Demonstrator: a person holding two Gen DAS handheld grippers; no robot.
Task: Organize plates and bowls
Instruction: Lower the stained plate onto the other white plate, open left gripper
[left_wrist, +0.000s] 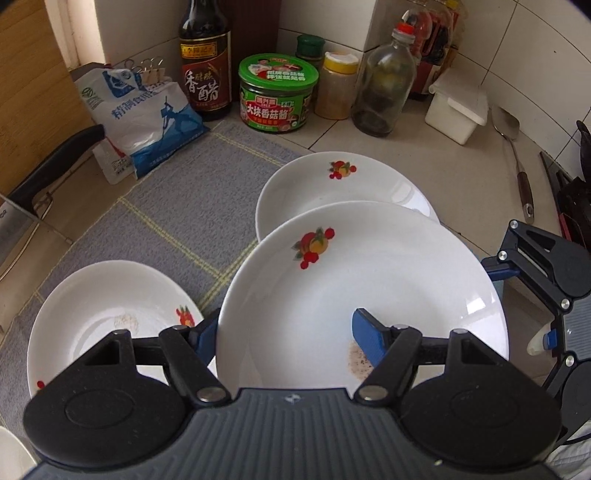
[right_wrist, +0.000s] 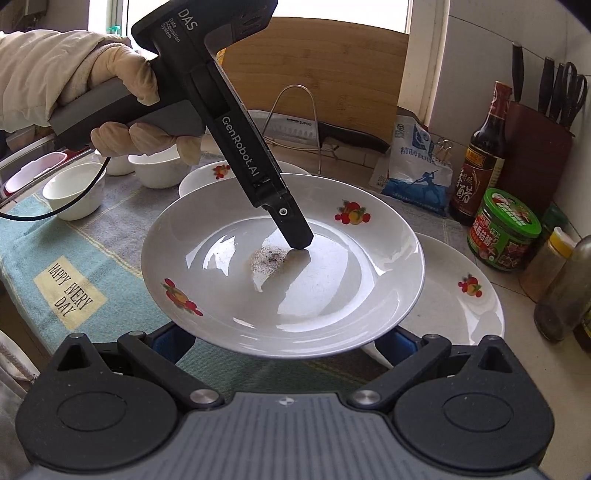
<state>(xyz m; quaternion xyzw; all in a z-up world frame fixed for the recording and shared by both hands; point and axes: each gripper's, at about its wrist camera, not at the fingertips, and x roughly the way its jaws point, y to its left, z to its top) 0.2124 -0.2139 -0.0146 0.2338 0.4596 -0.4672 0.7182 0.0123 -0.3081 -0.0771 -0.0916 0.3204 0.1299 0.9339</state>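
A white plate with fruit prints (left_wrist: 362, 280) hangs above the counter, a brown smear in its well. My left gripper (left_wrist: 284, 328) is shut on its near rim, one blue finger (left_wrist: 369, 343) inside the well and the other outside. From the right wrist view, that inner finger (right_wrist: 293, 229) presses beside the smear on the plate (right_wrist: 240, 295). My right gripper (right_wrist: 282, 341) stands open, both fingers spread wide just under the plate's near rim. A second plate (right_wrist: 454, 295) lies below on the right, a third (left_wrist: 103, 306) to the left. White bowls (right_wrist: 74, 195) stand at the far left.
Along the tiled wall stand a vinegar bottle (left_wrist: 205, 62), a green-lidded jar (left_wrist: 277, 92), a spice jar (left_wrist: 336, 85), a glass bottle (left_wrist: 384, 81) and a white box (left_wrist: 456, 109). A salt bag (left_wrist: 144, 114), a knife (left_wrist: 55, 162), a metal spatula (left_wrist: 513, 147) and a knife block (right_wrist: 539, 147) sit around the cloth mat (left_wrist: 177, 206).
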